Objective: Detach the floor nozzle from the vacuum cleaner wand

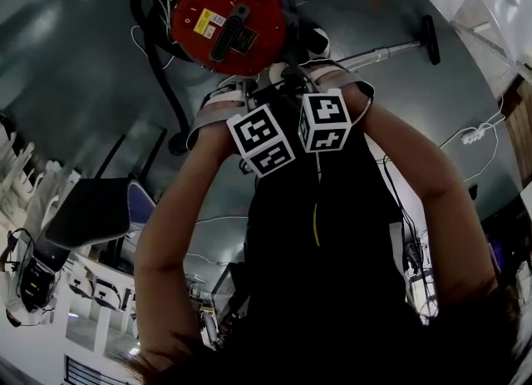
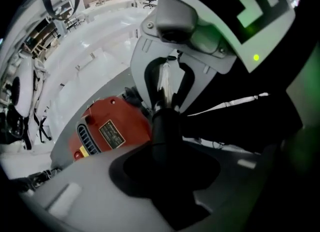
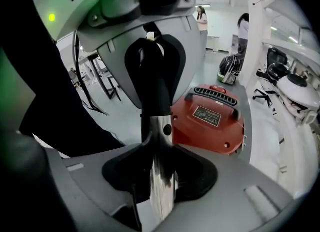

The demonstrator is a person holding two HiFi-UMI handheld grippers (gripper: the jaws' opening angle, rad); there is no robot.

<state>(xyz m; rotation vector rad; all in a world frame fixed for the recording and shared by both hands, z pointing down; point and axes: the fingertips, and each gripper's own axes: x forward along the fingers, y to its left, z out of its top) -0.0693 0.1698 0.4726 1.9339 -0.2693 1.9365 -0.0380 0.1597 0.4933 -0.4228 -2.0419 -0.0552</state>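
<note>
The red vacuum cleaner (image 1: 226, 22) stands on the floor just beyond my two grippers, which point at each other. My right gripper (image 3: 160, 176) is shut on a chrome tube (image 3: 162, 186). That tube runs into a black tube (image 3: 155, 95), which sits between the jaws of my left gripper (image 2: 165, 176). Whether the left pads press on the black tube (image 2: 165, 131) I cannot tell. A second chrome wand (image 1: 384, 54) lies on the floor at the upper right, apart from both grippers, with the black floor nozzle (image 1: 430, 39) on its far end.
The black hose (image 1: 162, 59) loops left of the vacuum. A white power strip (image 1: 475, 135) and cables lie to the right. A dark case (image 1: 87, 209) and white chairs (image 1: 25, 175) crowd the left. Two people (image 3: 202, 18) stand far off.
</note>
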